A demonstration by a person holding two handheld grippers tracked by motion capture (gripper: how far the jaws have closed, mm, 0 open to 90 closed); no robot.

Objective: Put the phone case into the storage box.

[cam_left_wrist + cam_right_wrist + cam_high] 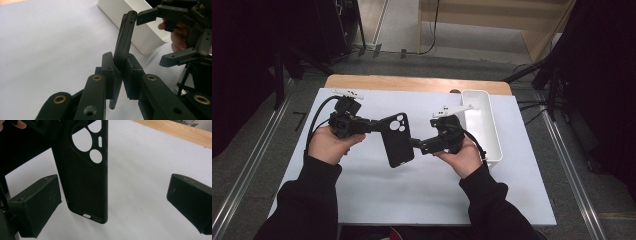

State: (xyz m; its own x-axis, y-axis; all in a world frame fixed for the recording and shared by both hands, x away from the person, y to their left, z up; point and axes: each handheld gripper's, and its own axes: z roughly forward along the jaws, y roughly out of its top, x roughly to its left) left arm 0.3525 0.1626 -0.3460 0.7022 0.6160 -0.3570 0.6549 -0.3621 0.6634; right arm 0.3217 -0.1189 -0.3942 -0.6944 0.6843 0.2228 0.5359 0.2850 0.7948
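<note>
One black phone case, three round camera cutouts and a small slot near its top, charging-port cutout at its bottom edge, held up above the white table cover, left of the white bin. Clamped edge-on near the camera end by the left gripper, jaws closed tight against both faces of the case. Seen from that gripper's own camera as a thin dark strip rising toward the bin. Right gripper just beside the case's right edge, between case and bin, jaws spread wide and holding nothing; in the right gripper view, left pad close beside the case's lower corner, not clearly touching, right pad well apart from it. Each gripper gripped in a hand, left hand well left of the bin, right hand near its long side, dark sleeves below. Bare wooden table edge beyond the cover, level with the bin's far end.
</note>
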